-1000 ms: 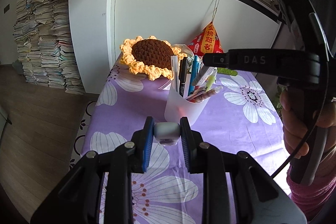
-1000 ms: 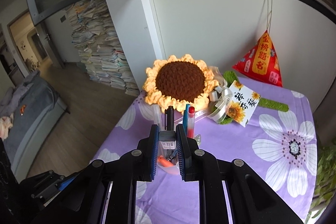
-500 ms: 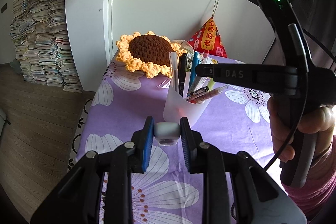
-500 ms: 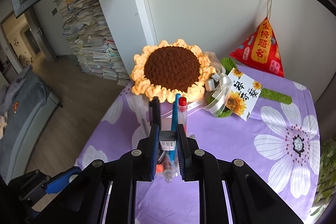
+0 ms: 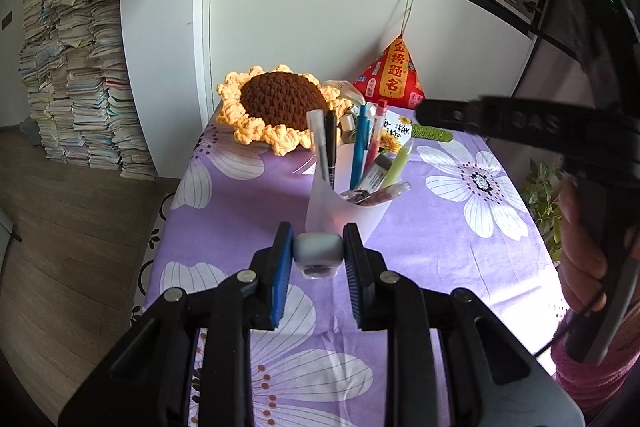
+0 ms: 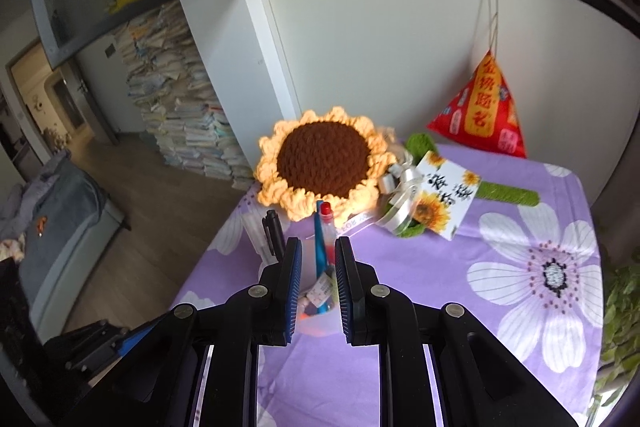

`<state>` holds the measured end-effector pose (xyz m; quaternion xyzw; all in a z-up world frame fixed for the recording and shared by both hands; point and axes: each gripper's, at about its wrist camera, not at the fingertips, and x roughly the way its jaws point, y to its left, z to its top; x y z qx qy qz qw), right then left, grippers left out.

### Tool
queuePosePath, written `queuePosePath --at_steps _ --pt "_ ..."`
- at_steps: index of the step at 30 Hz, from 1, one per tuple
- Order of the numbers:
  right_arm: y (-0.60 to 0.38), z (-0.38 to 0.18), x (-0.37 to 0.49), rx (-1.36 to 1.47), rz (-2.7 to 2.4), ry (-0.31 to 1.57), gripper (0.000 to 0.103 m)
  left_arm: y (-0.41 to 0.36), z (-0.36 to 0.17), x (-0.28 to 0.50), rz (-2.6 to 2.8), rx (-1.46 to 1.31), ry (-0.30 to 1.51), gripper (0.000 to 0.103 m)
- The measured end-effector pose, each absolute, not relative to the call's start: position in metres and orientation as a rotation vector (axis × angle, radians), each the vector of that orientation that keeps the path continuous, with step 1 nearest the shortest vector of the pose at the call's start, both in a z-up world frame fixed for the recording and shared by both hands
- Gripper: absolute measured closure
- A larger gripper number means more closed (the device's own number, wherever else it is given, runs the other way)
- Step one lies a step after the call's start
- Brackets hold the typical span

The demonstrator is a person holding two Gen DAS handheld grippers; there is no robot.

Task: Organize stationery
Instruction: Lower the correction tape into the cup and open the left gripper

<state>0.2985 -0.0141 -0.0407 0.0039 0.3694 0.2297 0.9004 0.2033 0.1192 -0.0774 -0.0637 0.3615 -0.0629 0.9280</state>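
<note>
A frosted white pen cup [image 5: 344,215] stands on the purple flowered tablecloth [image 5: 248,211] and holds several pens and markers. My left gripper [image 5: 318,255] is shut on a small grey-white eraser [image 5: 319,251], held just in front of the cup. My right gripper [image 6: 317,259] is open and empty, above the cup [image 6: 316,319]; a labelled marker [image 6: 322,287] lies in the cup below its fingers. In the left wrist view the right gripper's finger [image 5: 480,119] shows at the right, above the cup.
A crocheted sunflower [image 5: 280,103] with a green stem and a card [image 6: 444,195] lies at the table's back. A red triangular pouch [image 6: 484,111] hangs against the wall. Book stacks [image 5: 76,67] stand on the floor at left. A plant [image 5: 544,203] is at the right edge.
My right gripper has let go of the labelled marker, which now lies in the cup, and has opened and lifted back. The left gripper still holds the eraser.
</note>
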Motion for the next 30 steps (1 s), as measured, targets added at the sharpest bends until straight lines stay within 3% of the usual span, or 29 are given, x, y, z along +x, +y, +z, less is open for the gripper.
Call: queuePosePath --at_steps 17,30 --pt "-0.119 -0.073 0.239 0.067 0.310 0.791 0.085 0.103 -0.025 0.258 -0.145 -0.098 0.642 0.080" --pt "-0.182 -0.084 0.228 0.153 0.189 0.819 0.085 0.079 -0.049 0.294 -0.123 -0.032 0.724 0.080"
